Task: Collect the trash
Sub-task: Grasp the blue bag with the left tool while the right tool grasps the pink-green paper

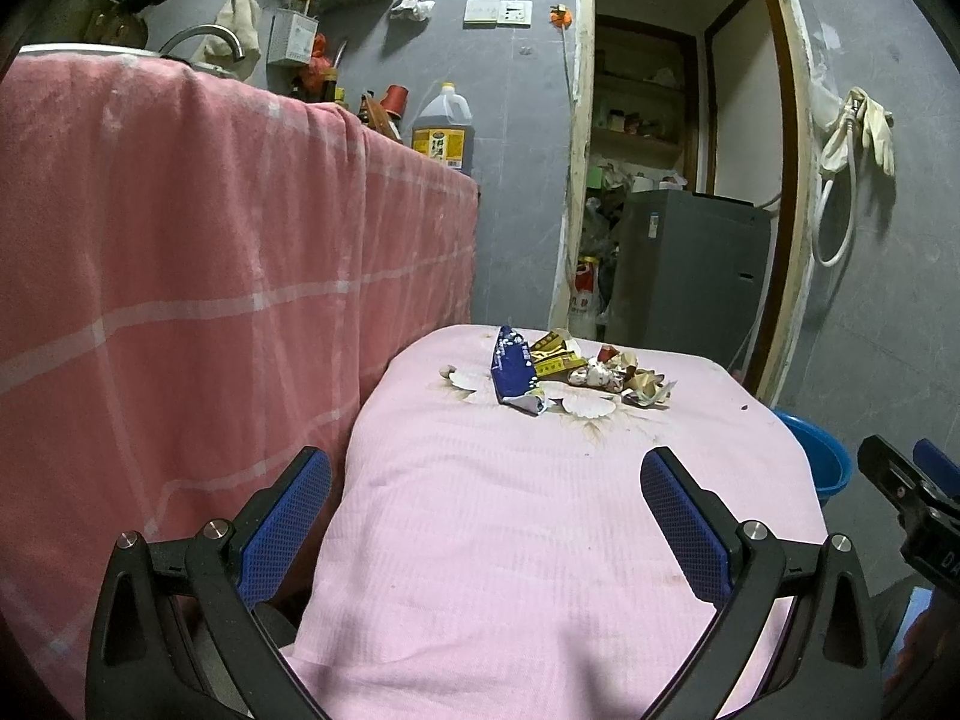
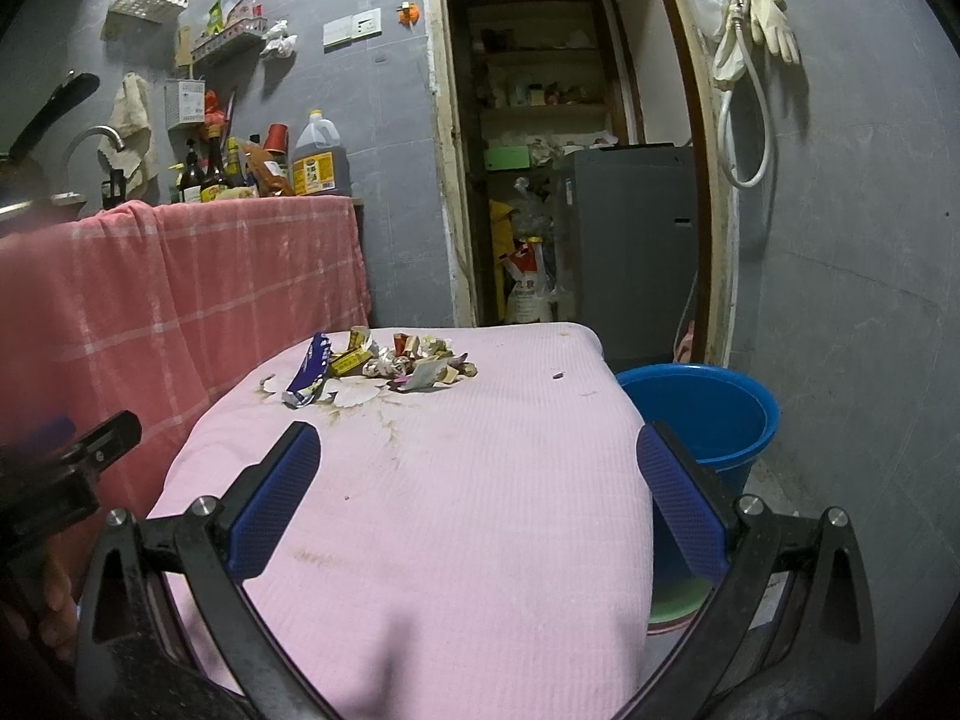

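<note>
Trash [image 1: 558, 375] lies heaped on the pink cloth [image 1: 540, 540]; left gripper [image 1: 486, 480] and right gripper [image 2: 477, 456] hover spread wide, empty, near the blue bucket [image 2: 714, 414].

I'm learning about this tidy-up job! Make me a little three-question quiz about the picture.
1. True or false: the left claw already holds the blue wrapper.
2. Pick one: the blue bucket stands A) on the pink cloth, B) on the floor beside it, C) on the counter.
3. Fill in: the trash pile lies at the ___ end of the pink cloth, away from both claws.

Key
1. False: both the left claw and the right claw are open and empty.
2. B
3. far
</note>
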{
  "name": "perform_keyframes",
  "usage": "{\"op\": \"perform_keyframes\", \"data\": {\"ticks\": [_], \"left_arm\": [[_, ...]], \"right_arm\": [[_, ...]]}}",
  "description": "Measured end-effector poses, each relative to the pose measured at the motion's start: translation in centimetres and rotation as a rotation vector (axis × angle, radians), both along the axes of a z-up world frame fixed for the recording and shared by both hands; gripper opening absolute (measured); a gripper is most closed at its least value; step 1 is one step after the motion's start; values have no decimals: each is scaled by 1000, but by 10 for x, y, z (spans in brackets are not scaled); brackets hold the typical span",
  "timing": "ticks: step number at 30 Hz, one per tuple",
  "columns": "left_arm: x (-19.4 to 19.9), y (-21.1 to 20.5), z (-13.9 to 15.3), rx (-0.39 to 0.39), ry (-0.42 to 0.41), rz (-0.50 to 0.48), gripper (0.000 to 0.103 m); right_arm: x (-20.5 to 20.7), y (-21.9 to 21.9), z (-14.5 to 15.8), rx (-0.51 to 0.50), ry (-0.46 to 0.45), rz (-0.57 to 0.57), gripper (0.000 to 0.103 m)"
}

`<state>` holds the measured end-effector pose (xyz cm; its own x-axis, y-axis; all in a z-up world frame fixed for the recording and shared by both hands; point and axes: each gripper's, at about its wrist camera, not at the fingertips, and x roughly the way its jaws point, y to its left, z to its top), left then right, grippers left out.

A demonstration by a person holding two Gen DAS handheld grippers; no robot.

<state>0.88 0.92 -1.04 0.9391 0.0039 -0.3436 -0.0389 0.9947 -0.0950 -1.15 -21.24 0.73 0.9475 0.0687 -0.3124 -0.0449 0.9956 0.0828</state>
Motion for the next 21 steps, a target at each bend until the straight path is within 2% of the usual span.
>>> {"op": "perform_keyframes", "data": {"ticks": [5,15,21], "left_arm": [[5,-1,3,-5,3,3,101],[36,5,14,-7,10,0,101],[75,16,16,-21,76,-6,101]], "right_arm": [[5,1,0,-1,-6,14,103],[33,-1,13,13,-75,33,103],[64,-1,19,24,-70,56,103]]}}
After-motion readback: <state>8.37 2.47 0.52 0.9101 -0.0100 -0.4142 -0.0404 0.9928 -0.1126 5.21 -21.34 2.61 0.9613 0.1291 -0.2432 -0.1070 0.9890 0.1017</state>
